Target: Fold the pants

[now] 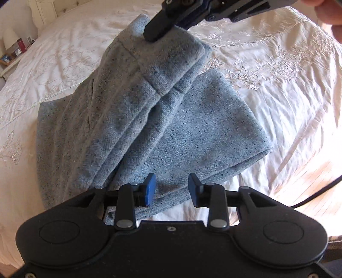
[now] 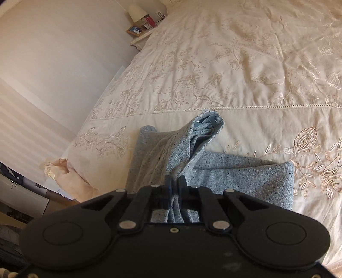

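Note:
The grey-blue speckled pants [image 1: 132, 119] lie partly folded on the bed. My right gripper [image 1: 159, 30] is shut on the waistband end and holds it lifted above the folded legs; in the right wrist view the cloth [image 2: 171, 154] runs between its closed fingertips [image 2: 174, 181]. My left gripper [image 1: 172, 189] is open and empty, its blue pads [image 1: 150, 188] just above the near folded edge of the pants.
The cream embroidered bedspread [image 1: 267, 74] covers the bed. A bedside table with a lamp [image 2: 136, 12], a red box and a picture frame stands at the far corner. A wall and the bed's edge lie to the left in the right wrist view.

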A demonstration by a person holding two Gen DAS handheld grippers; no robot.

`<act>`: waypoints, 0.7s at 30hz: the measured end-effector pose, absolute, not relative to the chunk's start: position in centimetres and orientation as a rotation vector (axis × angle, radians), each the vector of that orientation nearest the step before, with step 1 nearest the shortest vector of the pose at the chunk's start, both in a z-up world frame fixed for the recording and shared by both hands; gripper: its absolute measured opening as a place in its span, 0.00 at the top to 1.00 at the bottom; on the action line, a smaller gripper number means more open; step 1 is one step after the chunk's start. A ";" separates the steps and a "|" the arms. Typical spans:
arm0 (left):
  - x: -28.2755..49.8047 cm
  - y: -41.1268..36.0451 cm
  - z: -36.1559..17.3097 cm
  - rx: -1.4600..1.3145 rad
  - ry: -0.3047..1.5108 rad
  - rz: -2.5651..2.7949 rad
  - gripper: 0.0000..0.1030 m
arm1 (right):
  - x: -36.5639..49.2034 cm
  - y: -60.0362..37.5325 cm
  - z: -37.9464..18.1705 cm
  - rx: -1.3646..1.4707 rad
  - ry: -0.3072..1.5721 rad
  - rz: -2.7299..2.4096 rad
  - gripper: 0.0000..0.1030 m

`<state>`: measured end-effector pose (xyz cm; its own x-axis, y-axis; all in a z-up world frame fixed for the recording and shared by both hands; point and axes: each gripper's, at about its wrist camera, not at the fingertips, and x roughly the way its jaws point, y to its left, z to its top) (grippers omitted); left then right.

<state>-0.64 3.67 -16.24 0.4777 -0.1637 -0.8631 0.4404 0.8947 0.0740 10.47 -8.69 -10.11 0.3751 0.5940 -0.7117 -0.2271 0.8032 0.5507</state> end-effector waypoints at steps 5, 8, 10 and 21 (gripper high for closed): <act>0.8 4.4 -18.6 0.326 1.078 -0.246 0.56 | 9.5 -9.5 -8.5 0.345 1.041 0.534 0.93; 0.6 5.7 -18.7 0.315 1.094 -0.242 0.55 | 8.5 -10.8 -8.7 0.343 1.053 0.502 0.93; 0.2 6.4 -18.7 0.322 1.106 -0.249 0.53 | 7.9 -12.0 -9.8 0.364 1.080 0.457 0.93; -1.7 12.3 -16.8 0.242 1.239 -0.265 0.54 | 6.3 -15.4 -18.7 0.283 1.256 0.209 0.94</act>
